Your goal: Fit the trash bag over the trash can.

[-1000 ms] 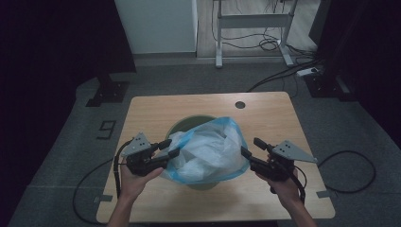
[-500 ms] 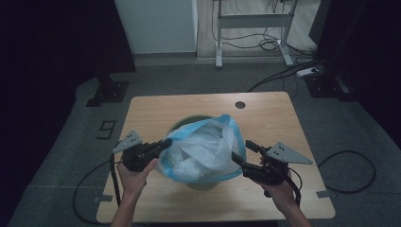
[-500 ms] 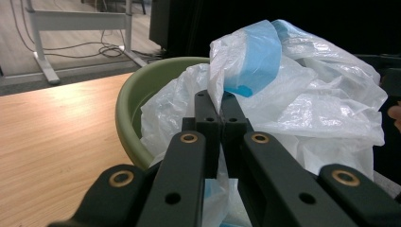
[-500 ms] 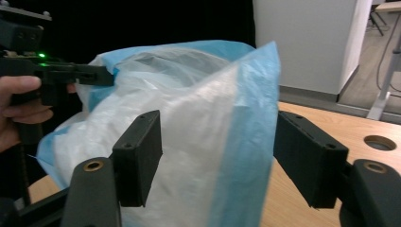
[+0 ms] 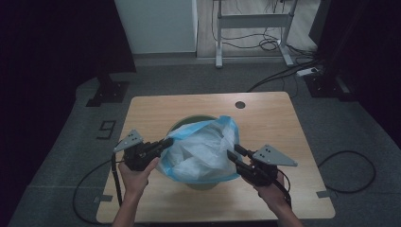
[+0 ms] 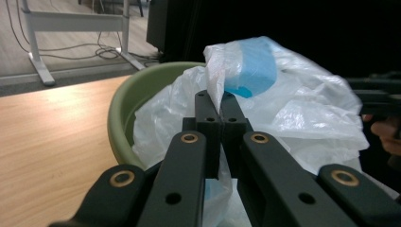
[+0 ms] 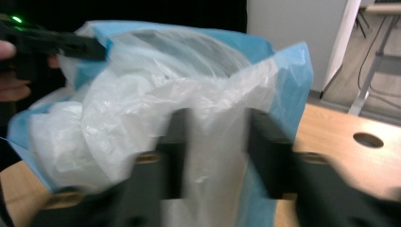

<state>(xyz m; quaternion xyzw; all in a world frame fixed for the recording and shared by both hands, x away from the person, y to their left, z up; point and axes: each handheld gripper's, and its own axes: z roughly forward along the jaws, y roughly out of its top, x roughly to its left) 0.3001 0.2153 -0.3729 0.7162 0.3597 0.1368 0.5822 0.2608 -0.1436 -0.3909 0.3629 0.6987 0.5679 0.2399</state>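
A white and blue plastic bag (image 5: 201, 153) sits crumpled in a green bowl (image 5: 187, 124) at the middle of the wooden table (image 5: 265, 118). My left gripper (image 5: 168, 141) is shut on the bag's left rim. The left gripper view shows its jaws (image 6: 215, 101) pressed together, pinching a fold of film (image 6: 293, 109) in front of the bowl (image 6: 142, 94). My right gripper (image 5: 232, 153) is at the bag's right edge. Its jaws (image 7: 215, 127) have just been closing; they are blurred and still apart, with bag film (image 7: 142, 104) between them.
The table has a round cable hole (image 5: 240, 104) at its far right. A white desk frame (image 5: 253, 21) and floor cables (image 5: 283, 71) lie beyond the table. Each gripper trails a black cable off the table's near corners.
The left gripper's jaws have come together on the bag's rim. The right gripper has moved in against the bag's right edge, and its jaws have narrowed. The bag's mouth has been pulled taller.
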